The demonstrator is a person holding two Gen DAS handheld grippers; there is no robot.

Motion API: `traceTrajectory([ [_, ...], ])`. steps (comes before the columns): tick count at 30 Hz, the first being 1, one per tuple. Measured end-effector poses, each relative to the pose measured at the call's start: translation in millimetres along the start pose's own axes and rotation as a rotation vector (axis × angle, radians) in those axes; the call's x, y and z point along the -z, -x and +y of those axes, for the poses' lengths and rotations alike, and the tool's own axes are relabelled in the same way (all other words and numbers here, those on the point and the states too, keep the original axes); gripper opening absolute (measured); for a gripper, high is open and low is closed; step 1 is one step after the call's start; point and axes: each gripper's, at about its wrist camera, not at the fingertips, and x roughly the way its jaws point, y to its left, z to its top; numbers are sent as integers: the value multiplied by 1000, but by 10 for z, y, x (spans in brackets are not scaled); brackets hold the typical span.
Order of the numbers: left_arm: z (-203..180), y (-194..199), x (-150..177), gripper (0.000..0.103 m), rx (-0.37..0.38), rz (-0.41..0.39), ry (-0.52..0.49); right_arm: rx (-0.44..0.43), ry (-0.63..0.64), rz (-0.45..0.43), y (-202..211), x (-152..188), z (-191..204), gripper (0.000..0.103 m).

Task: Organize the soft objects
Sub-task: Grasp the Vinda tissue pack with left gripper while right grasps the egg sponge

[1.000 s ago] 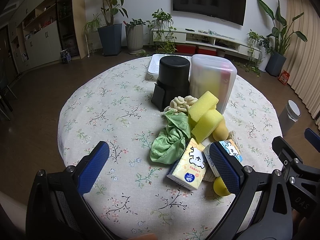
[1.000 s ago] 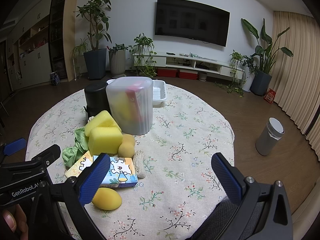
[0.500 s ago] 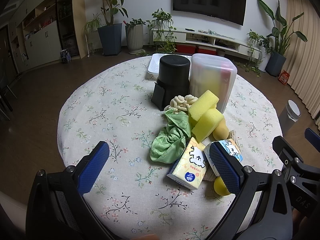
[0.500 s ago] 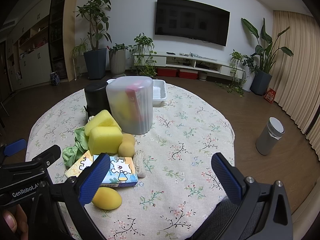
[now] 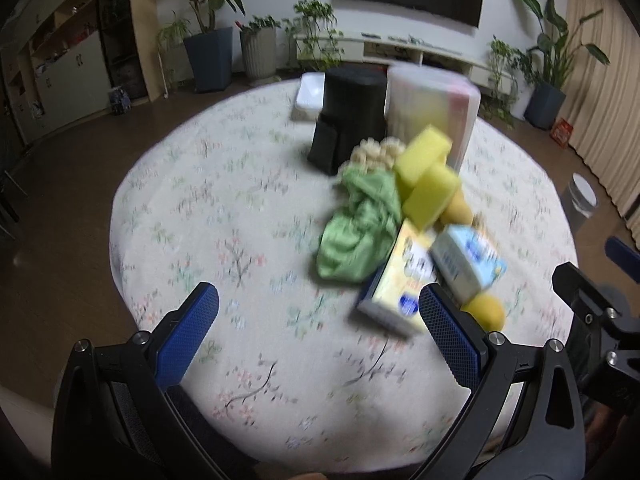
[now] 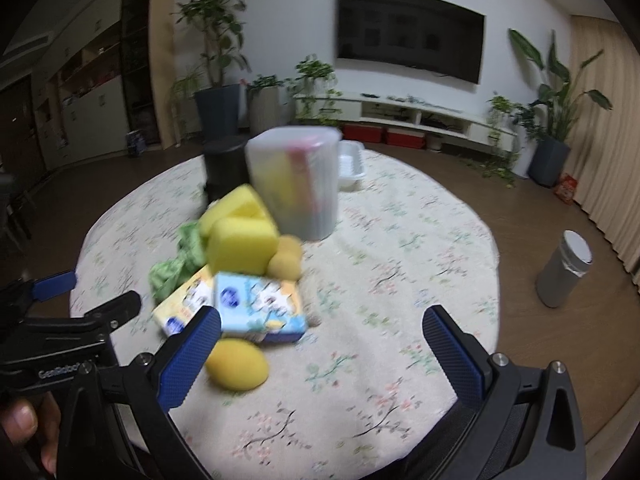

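Both the left gripper [image 5: 318, 322] and the right gripper [image 6: 320, 344] hang wide apart and empty over the table's [image 6: 400, 248] near edge, the right one nearer the yellow ball [image 6: 236, 364] (just ahead, beside its left finger).

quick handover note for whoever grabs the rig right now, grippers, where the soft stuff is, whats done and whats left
Left gripper: open, empty, over the near table edge.
Right gripper: open, empty, beside the pile.
Soft things sit bunched mid-table: green cloth, two yellow sponges, yellow tissue pack, blue tissue pack, yellow egg-shaped sponge.
Behind them: black container, translucent lidded bin, white tray.
Done: nothing visibly sorted from the pile.
Left: every loose item. Frames are blurred, so check details first.
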Motion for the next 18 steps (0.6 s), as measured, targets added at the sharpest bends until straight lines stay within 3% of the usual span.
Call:
traceTrajectory([
  [3,71,-86,93,101,23,48,-16,-51,12,46,-83,111,77,103],
  [7,134,-120,120,101,75,64,-31,-127,8,117,-265,195,169,93],
  [15,179,-266,74,101,131,90,-83,-154,28,181,-532,226,278,91],
  [18,157,-315,67,101,144,106,-111,-171,24,213,-612,247,282,82],
])
